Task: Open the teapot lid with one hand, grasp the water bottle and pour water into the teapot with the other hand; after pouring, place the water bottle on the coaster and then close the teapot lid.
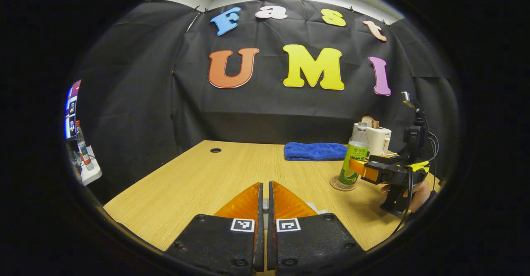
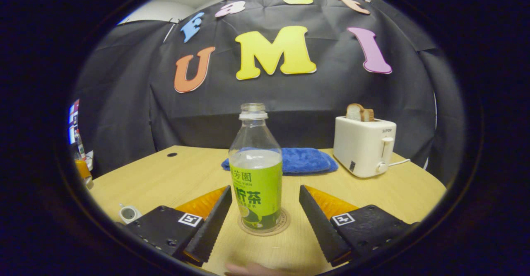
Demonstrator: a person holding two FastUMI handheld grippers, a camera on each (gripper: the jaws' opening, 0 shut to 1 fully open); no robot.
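Nearest to us in the right gripper view, our right gripper (image 2: pixel 263 209) is spread wide with a finger on each side of the water bottle (image 2: pixel 256 176), and neither finger touches it. The bottle stands upright on the round coaster (image 2: pixel 284 222), uncapped and partly full, toward the right side of the tabletop (image 1: pixel 198 176). We judge the main risk to be here: if one finger brushes the bottle, the open neck could tip and spill water across the wood. In the left gripper view our left gripper (image 1: pixel 265 203) has its fingers pressed together with nothing clearly between them, low over the near edge of the tabletop. A small white thing (image 2: pixel 128 214) sits near the left corner in the right gripper view; we cannot tell whether it belongs to the teapot. If the lid is not seated squarely, it could slide off. Farther back lie a blue cloth (image 2: pixel 300 160) and a white toaster (image 2: pixel 364 147) with bread, near the far edge, well clear of us.
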